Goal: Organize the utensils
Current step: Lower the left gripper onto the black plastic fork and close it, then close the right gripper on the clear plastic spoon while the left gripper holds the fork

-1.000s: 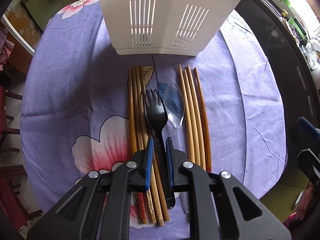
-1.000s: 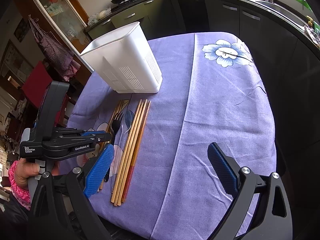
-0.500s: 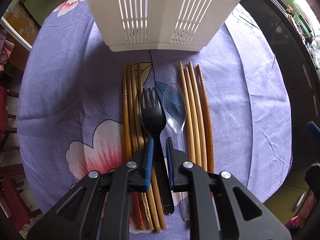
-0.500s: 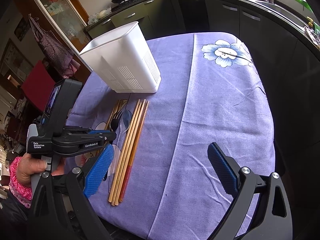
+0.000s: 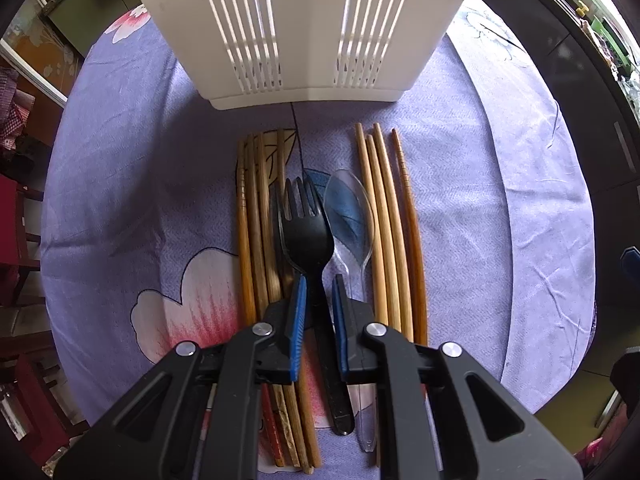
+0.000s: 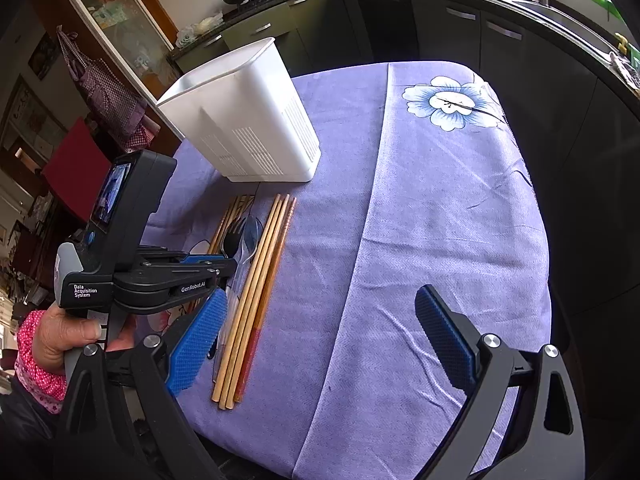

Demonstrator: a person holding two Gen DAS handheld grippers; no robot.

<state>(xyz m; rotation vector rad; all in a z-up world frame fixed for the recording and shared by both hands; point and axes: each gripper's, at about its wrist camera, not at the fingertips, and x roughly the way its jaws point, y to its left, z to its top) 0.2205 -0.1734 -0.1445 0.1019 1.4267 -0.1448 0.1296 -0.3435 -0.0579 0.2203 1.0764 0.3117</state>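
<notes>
A black plastic fork (image 5: 306,236) lies on the purple flowered cloth between two bundles of wooden chopsticks (image 5: 258,216) (image 5: 390,216), with a clear plastic spoon (image 5: 349,216) just to its right. My left gripper (image 5: 320,280) points straight down and is shut on the fork's handle just below the head. The handle's end shows under the jaws. In the right wrist view, a hand holds the left gripper (image 6: 234,266) low over the fork (image 6: 231,240). My right gripper (image 6: 320,296) hangs wide open above bare cloth, with nothing between its fingers.
A white slotted utensil basket (image 5: 304,32) (image 6: 244,128) stands upright just beyond the utensil tips. The table's edge (image 6: 536,216) drops off on the right toward dark kitchen cabinets. A red chair and a cupboard stand at the left.
The left gripper has sunk closer to the cloth and edged toward the basket, its narrow jaws unchanged around the fork handle. The right gripper has not moved.
</notes>
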